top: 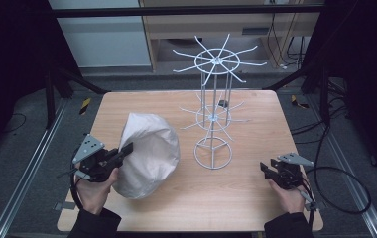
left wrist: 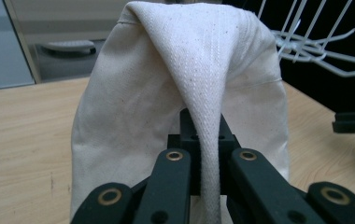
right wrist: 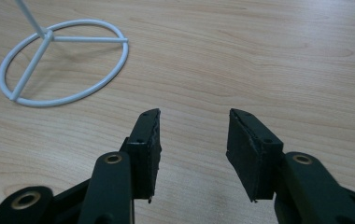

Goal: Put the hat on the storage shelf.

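A pale cream cloth hat (top: 149, 151) hangs off the table's left half, pinched by its edge in my left gripper (top: 127, 148), which is shut on it. In the left gripper view a fold of the hat (left wrist: 203, 93) runs down between the closed jaws of that gripper (left wrist: 208, 154). A white wire rack (top: 215, 111) with two tiers of radiating hooks stands at the table's middle. My right gripper (top: 264, 168) rests near the front right edge, open with nothing in it. In the right gripper view its fingertips (right wrist: 193, 133) hover over bare wood, with the rack's ring base (right wrist: 63, 65) to the upper left.
The wooden table (top: 256, 198) ends close to my hands at the front. A small dark object (top: 222, 103) lies behind the rack. Black frame legs, cables and a shelf unit stand beyond the far edge. A cable (top: 340, 188) trails off the right gripper.
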`<action>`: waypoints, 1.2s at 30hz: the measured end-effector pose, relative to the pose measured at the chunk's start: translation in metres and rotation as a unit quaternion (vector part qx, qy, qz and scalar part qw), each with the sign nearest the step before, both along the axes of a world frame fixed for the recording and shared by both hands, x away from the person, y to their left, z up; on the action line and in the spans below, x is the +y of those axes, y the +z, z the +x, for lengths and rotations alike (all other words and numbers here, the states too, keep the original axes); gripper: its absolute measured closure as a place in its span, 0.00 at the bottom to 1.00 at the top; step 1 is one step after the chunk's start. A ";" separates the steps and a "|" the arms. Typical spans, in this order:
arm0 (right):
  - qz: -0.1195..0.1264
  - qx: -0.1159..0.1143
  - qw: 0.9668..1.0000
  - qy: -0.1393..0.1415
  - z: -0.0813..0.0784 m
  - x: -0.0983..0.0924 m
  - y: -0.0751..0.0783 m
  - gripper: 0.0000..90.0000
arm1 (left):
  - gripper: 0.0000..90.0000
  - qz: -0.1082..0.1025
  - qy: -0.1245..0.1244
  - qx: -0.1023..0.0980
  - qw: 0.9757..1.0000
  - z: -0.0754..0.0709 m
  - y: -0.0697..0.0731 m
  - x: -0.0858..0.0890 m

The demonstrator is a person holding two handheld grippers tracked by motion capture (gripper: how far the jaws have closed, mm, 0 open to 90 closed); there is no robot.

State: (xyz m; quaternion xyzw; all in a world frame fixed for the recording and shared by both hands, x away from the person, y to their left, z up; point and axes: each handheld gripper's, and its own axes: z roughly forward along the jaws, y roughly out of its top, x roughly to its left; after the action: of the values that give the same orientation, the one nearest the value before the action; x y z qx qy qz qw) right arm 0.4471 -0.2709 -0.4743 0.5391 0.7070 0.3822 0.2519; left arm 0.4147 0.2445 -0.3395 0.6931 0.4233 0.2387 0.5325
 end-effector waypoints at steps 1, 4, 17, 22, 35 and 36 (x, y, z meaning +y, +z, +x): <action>-0.002 -0.002 1.000 0.000 0.000 0.000 0.000 0.61 | 0.98 -0.006 0.001 -0.005 1.000 -0.002 0.002 0.002; -0.003 -0.006 1.000 0.002 0.000 -0.001 0.000 0.61 | 0.98 -0.020 0.005 -0.021 1.000 -0.007 0.008 0.007; -0.008 -0.011 1.000 0.000 0.001 0.000 -0.002 0.56 | 0.98 -0.067 0.008 -0.074 0.995 -0.020 0.029 0.022; -0.010 -0.012 1.000 0.001 0.001 0.000 -0.002 0.56 | 0.98 -0.075 0.007 -0.093 0.993 -0.024 0.037 0.022; -0.013 -0.016 1.000 -0.006 -0.001 -0.002 -0.003 0.55 | 0.98 -0.099 -0.013 -0.148 0.984 -0.026 0.062 0.014; -0.011 -0.016 1.000 -0.007 -0.001 -0.002 -0.003 0.54 | 0.98 -0.103 -0.014 -0.151 0.983 -0.026 0.064 0.014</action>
State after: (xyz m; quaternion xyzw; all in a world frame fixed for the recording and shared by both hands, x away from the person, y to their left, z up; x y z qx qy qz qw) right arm 0.4464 -0.2726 -0.4771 0.5349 0.7037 0.3807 0.2716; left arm 0.3888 0.2581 -0.2758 0.5968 0.3501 0.2883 0.6619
